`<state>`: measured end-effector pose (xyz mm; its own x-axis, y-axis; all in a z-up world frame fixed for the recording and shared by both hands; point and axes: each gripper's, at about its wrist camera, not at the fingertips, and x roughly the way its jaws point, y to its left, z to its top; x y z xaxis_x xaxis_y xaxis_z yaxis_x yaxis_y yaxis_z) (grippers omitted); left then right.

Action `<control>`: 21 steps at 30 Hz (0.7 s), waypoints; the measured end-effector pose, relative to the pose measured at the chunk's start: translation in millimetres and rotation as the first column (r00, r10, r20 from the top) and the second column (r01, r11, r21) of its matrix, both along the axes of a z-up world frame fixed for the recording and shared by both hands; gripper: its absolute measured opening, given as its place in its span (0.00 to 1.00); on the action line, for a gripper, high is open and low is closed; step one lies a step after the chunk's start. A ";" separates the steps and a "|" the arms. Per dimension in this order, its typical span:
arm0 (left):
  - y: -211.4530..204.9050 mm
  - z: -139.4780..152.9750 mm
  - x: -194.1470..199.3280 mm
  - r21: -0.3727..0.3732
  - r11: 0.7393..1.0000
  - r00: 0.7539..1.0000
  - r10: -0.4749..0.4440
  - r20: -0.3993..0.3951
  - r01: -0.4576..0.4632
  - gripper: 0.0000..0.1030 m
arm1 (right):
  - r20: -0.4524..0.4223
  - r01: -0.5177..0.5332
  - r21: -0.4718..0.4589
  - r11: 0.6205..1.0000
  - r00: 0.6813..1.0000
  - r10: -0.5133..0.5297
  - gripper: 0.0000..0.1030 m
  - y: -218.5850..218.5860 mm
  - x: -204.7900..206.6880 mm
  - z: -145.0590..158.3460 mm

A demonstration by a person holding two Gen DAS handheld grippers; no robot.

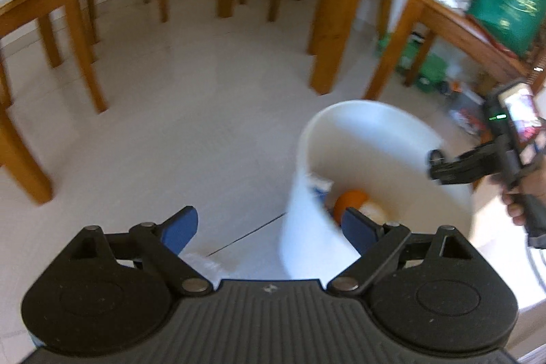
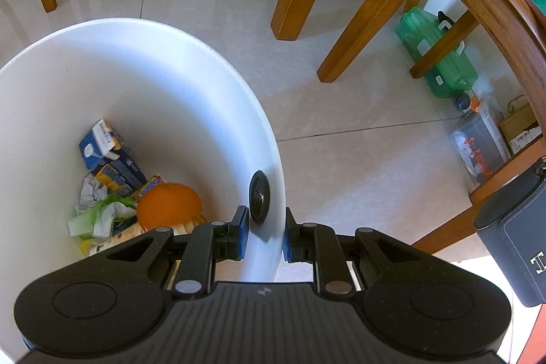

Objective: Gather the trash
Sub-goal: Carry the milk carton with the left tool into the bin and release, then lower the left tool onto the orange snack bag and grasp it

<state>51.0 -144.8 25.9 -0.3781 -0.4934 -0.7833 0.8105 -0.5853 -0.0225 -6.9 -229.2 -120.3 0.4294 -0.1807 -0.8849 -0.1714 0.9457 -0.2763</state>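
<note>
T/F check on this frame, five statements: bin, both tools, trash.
1. The right tool is clamped on the wall of the white bin. True.
2. The left tool holds a carton. False: its jaws stand wide apart with nothing between them.
3. The bin is empty. False: it holds an orange round item, a blue and white carton and crumpled paper.
4. A green plastic container sits on the floor under the wooden furniture. True.
5. The bin lies tipped on its side. False: it stands upright.
</note>
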 end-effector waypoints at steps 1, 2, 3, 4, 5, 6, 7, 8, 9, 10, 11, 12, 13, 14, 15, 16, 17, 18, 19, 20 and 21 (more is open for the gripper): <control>-1.7 -3.8 7.1 0.006 1.000 1.000 0.020 0.005 -0.020 0.89 | 0.001 -0.002 -0.003 1.000 1.000 0.002 0.22 0.7 -0.4 -0.6; -3.0 -8.2 14.8 0.012 0.999 0.999 0.041 0.010 -0.041 0.89 | 0.001 -0.002 -0.004 1.000 1.000 0.002 0.22 1.3 -0.6 -0.9; -3.9 -13.5 23.4 0.015 0.998 0.998 0.067 0.016 -0.067 0.89 | 0.002 -0.002 -0.005 1.000 1.000 0.002 0.22 1.5 -1.0 -1.2; -4.6 -17.9 30.5 0.016 0.996 0.996 0.084 0.022 -0.085 0.89 | 0.002 -0.002 -0.004 1.000 1.000 0.002 0.22 1.9 -1.2 -1.4; -5.2 -24.0 38.0 0.020 0.994 0.994 0.104 0.031 -0.105 0.89 | 0.002 -0.001 -0.004 1.000 1.000 0.001 0.22 1.9 -1.3 -1.5; -5.7 -29.7 45.3 0.026 0.992 0.992 0.121 0.039 -0.122 0.89 | 0.002 0.000 -0.004 1.000 1.000 0.000 0.22 2.6 -1.9 -1.8; -6.2 -36.2 52.1 0.033 0.990 0.989 0.139 0.045 -0.140 0.89 | 0.003 0.000 -0.006 1.000 1.000 0.000 0.22 3.2 -2.2 -1.8; -7.1 -43.8 58.4 0.042 0.986 0.986 0.159 0.052 -0.161 0.89 | 0.003 -0.001 -0.008 1.000 1.000 0.001 0.22 3.7 -2.6 -2.2; -7.8 -52.2 64.1 0.047 0.983 0.983 0.176 0.060 -0.179 0.89 | 0.004 -0.001 -0.010 1.000 1.000 0.001 0.22 4.3 -3.2 -2.4; -8.0 -60.0 68.6 0.050 0.980 0.980 0.189 0.067 -0.193 0.89 | 0.005 -0.002 -0.011 1.000 1.000 0.002 0.22 4.6 -3.5 -2.6; -8.6 -71.0 73.9 0.055 0.977 0.976 0.204 0.074 -0.208 0.89 | 0.005 -0.002 -0.012 1.000 1.000 0.002 0.22 4.9 -3.8 -2.8; -9.4 -80.3 77.1 0.060 0.974 0.973 0.215 0.083 -0.220 0.89 | 0.005 -0.003 -0.014 1.000 1.000 0.003 0.22 5.2 -3.9 -2.8; -10.8 -91.4 81.2 0.070 0.970 0.969 0.227 0.094 -0.234 0.89 | 0.005 -0.003 -0.014 1.000 1.000 0.003 0.22 5.2 -4.1 -2.9; -11.9 -104.9 85.2 0.089 0.964 0.965 0.242 0.102 -0.251 0.89 | 0.005 -0.002 -0.013 1.000 1.000 0.002 0.22 5.3 -4.3 -3.0; -12.6 -119.0 90.3 0.114 0.957 0.960 0.256 0.109 -0.268 0.89 | 0.005 -0.003 -0.014 1.000 1.000 0.003 0.22 5.3 -4.4 -3.0; -13.5 -133.0 94.9 0.138 0.948 0.955 0.271 0.118 -0.286 0.89 | 0.005 -0.004 -0.015 1.000 1.000 0.004 0.22 5.4 -4.4 -3.0; -14.3 -147.5 99.2 0.157 0.940 0.949 0.285 0.133 -0.304 0.89 | 0.005 -0.004 -0.017 1.000 1.000 0.005 0.22 5.7 -4.8 -3.1; -15.0 -161.7 103.1 0.173 0.931 0.943 0.296 0.154 -0.320 0.89 | 0.006 -0.006 -0.019 1.000 1.000 0.006 0.22 6.1 -5.2 -3.3; -16.3 -173.0 108.7 0.186 0.923 0.937 0.306 0.171 -0.336 0.89 | 0.006 -0.008 -0.021 1.000 1.000 0.008 0.22 6.4 -5.5 -3.4; -16.8 -184.9 113.2 0.201 0.914 0.929 0.318 0.188 -0.353 0.89 | 0.006 -0.010 -0.022 1.000 1.000 0.010 0.22 6.0 -5.4 -3.4; -17.0 -194.4 117.2 0.216 0.901 0.920 0.335 0.203 -0.376 0.89 | 0.005 -0.011 -0.021 1.000 1.000 0.011 0.22 5.5 -5.4 -3.0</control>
<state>168.1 -161.8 -168.4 -0.0757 -0.3561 -0.9314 0.9682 -0.2495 0.0167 -12.2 -223.7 -123.4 0.4359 -0.1942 -0.8788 -0.1800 0.9379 -0.2965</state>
